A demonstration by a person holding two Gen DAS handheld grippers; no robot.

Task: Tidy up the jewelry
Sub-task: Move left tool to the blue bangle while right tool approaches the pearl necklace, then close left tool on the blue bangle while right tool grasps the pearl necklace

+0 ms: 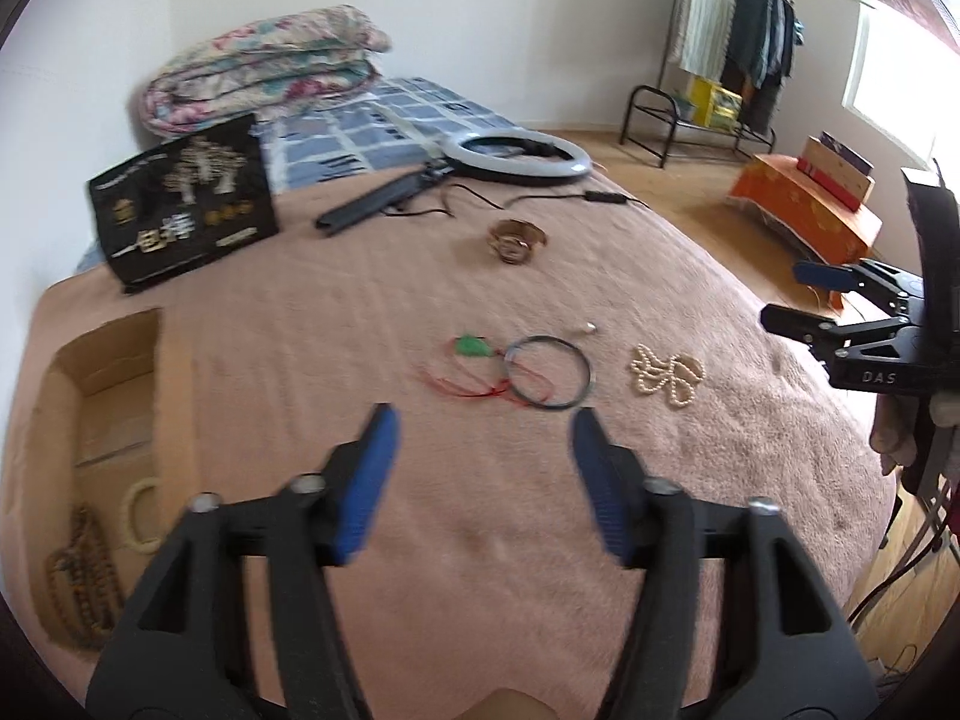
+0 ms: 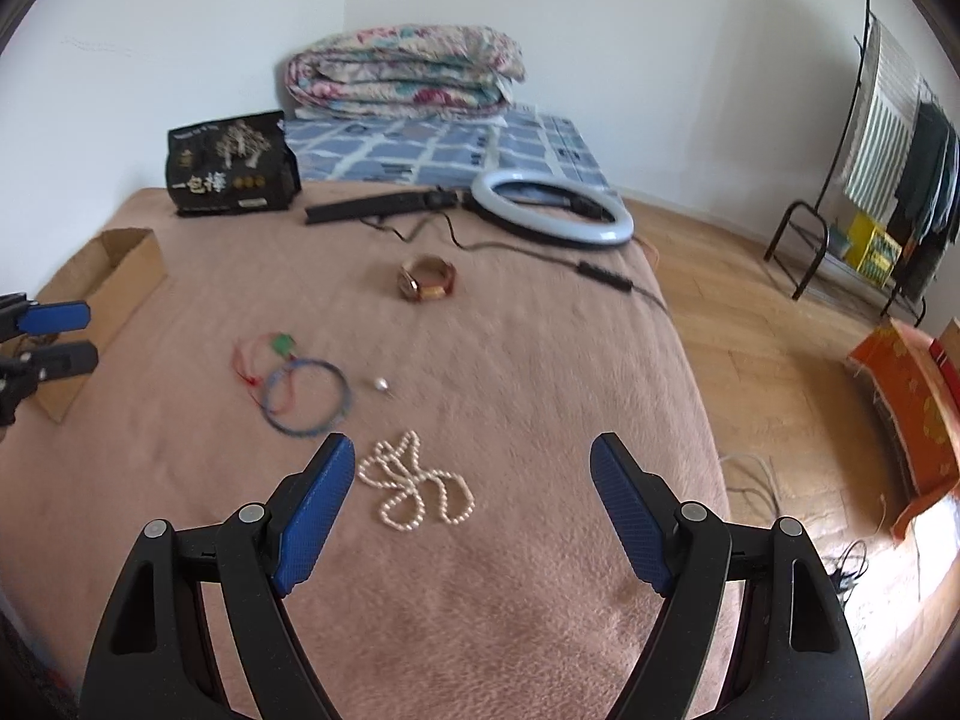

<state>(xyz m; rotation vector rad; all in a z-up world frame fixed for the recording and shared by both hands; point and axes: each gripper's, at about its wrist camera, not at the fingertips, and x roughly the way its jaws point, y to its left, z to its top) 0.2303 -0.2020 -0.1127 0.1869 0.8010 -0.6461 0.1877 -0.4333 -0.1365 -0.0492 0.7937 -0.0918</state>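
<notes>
hovering over pearl necklace (image 2: 414, 489), right hand-held gripper (image 2: 471, 456) gapes empty.

Both fisheye cameras are looking forward and downward along their own tongs, from above the near end of the bed (image 1: 480, 540). The left view is facing the blue ring (image 1: 547, 371); the right is hovering closer over the pearl strand (image 2: 414, 489). Both are sharing the jewelry, the ring light (image 2: 552, 210) and the folded quilt (image 1: 264, 66).
</notes>
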